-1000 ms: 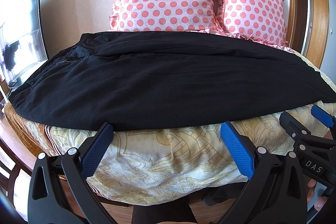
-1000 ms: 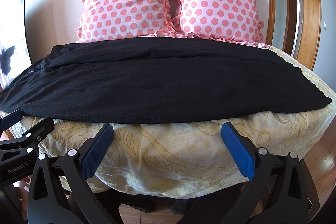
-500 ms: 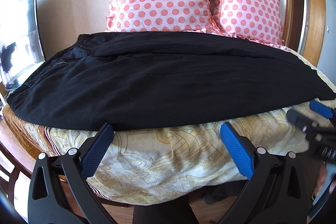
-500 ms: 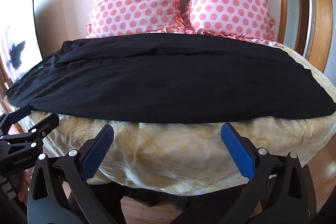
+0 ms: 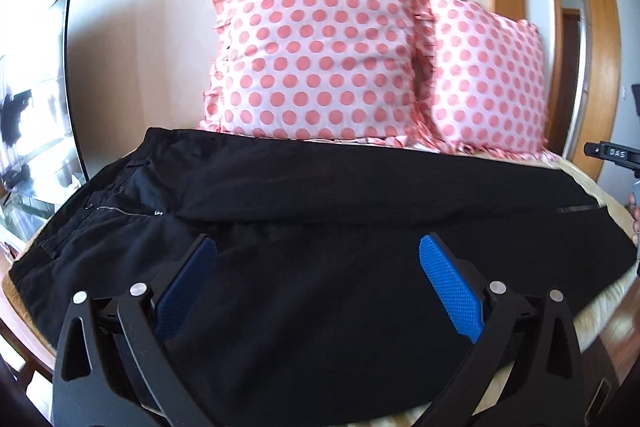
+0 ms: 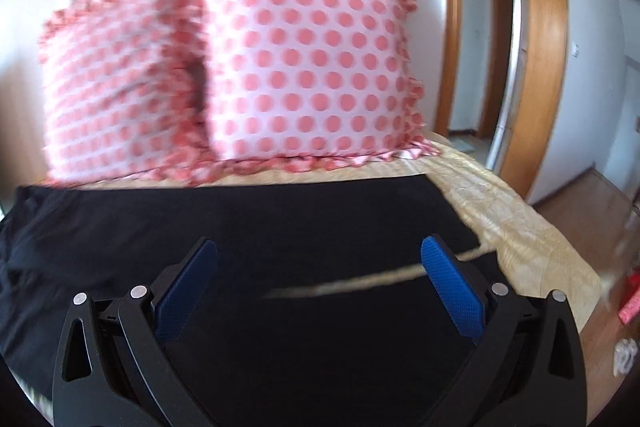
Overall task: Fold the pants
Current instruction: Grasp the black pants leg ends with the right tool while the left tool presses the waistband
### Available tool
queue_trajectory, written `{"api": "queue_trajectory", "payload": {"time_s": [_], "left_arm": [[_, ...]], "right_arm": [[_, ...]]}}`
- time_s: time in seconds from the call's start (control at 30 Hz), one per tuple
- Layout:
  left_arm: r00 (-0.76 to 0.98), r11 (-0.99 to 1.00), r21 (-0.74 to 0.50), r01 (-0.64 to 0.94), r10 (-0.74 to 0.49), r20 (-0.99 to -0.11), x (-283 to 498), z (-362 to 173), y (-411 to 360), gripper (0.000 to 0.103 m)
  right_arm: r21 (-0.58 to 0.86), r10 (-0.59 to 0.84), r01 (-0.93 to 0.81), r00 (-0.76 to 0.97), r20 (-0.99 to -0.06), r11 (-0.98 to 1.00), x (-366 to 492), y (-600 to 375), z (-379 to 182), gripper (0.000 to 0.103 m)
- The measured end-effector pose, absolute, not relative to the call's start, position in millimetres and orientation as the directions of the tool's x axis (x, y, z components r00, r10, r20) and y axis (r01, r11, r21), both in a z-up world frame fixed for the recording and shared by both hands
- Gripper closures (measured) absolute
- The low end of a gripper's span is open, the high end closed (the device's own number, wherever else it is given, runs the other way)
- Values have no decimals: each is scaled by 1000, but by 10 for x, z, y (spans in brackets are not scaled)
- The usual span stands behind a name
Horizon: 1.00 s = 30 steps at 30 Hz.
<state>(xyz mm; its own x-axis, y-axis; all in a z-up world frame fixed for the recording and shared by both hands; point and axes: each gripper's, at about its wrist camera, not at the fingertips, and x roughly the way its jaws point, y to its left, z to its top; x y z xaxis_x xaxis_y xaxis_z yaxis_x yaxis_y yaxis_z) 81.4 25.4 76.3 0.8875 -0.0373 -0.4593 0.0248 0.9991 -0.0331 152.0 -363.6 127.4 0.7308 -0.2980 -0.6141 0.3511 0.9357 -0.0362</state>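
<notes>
Black pants (image 5: 320,227) lie flat across the bed, waistband and zipper at the left, leg ends at the right. My left gripper (image 5: 318,255) is open and empty, over the pants' middle near the waist end. My right gripper (image 6: 318,255) is open and empty, over the leg end of the pants (image 6: 280,227); a thin strip of bedspread shows between the two leg ends there. A part of the right gripper's body (image 5: 612,153) shows at the right edge of the left wrist view. The right wrist view is blurred.
Two pink polka-dot pillows (image 5: 316,59) (image 6: 312,67) stand against the wall behind the pants. The yellow patterned bedspread (image 6: 500,211) shows to the right. A wooden door frame (image 6: 540,67) and wooden floor lie right of the bed. A glass cabinet (image 5: 36,131) is at the left.
Both grippers have risen and moved forward from the bed's near edge to above the pants. The right gripper has shifted right, toward the leg ends.
</notes>
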Motion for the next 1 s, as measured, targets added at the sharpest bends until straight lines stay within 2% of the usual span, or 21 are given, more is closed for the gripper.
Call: {"api": "queue_trajectory", "payload": {"time_s": [0.13, 0.27, 0.4, 0.53, 0.63, 0.7, 0.83, 0.87, 0.9, 0.93, 0.97, 1.0], "left_arm": [[866, 997, -70, -21, -17, -500, 1171, 704, 358, 2], [867, 994, -77, -72, 24, -498, 1381, 652, 453, 2], [805, 990, -136, -34, -54, -590, 1585, 528, 525, 2], [793, 989, -143, -41, -55, -607, 1591, 461, 526, 2], [797, 991, -133, -23, -62, -601, 1574, 465, 494, 2], [793, 992, -129, -14, -68, -606, 1586, 465, 473, 2], [787, 991, -131, -4, -78, -612, 1607, 458, 469, 2], [786, 991, -134, -3, -81, -613, 1608, 457, 472, 2], [784, 990, -138, -3, -84, -614, 1614, 454, 478, 2], [782, 990, -143, -6, -84, -618, 1624, 449, 488, 2], [778, 989, -147, -12, -83, -622, 1634, 442, 501, 2], [776, 988, -151, -16, -82, -625, 1639, 436, 509, 2]], "right_arm": [[-96, -406, 471, 617, -675, 877, 2322, -4050, 1047, 1], [-95, -454, 603, 476, -754, 792, 2926, -4508, 748, 8], [-79, -457, 728, 337, -823, 681, 3333, -4887, 446, 13], [-134, -493, 773, 252, -833, 620, 3531, -4991, 284, 14], [-150, -491, 785, 215, -844, 601, 3621, -5040, 160, 19], [-160, -488, 798, 184, -853, 581, 3630, -5101, 69, 28], [-103, -472, 824, 212, -856, 557, 3486, -5131, 47, 31], [-105, -477, 817, 221, -851, 567, 3470, -5130, 53, 35], [-109, -483, 810, 230, -845, 577, 3455, -5117, 73, 47], [-104, -483, 803, 244, -841, 587, 3446, -5115, 82, 55], [-104, -485, 801, 249, -838, 590, 3423, -5116, 95, 74], [-89, -482, 802, 263, -836, 591, 3387, -5129, 106, 78]]}}
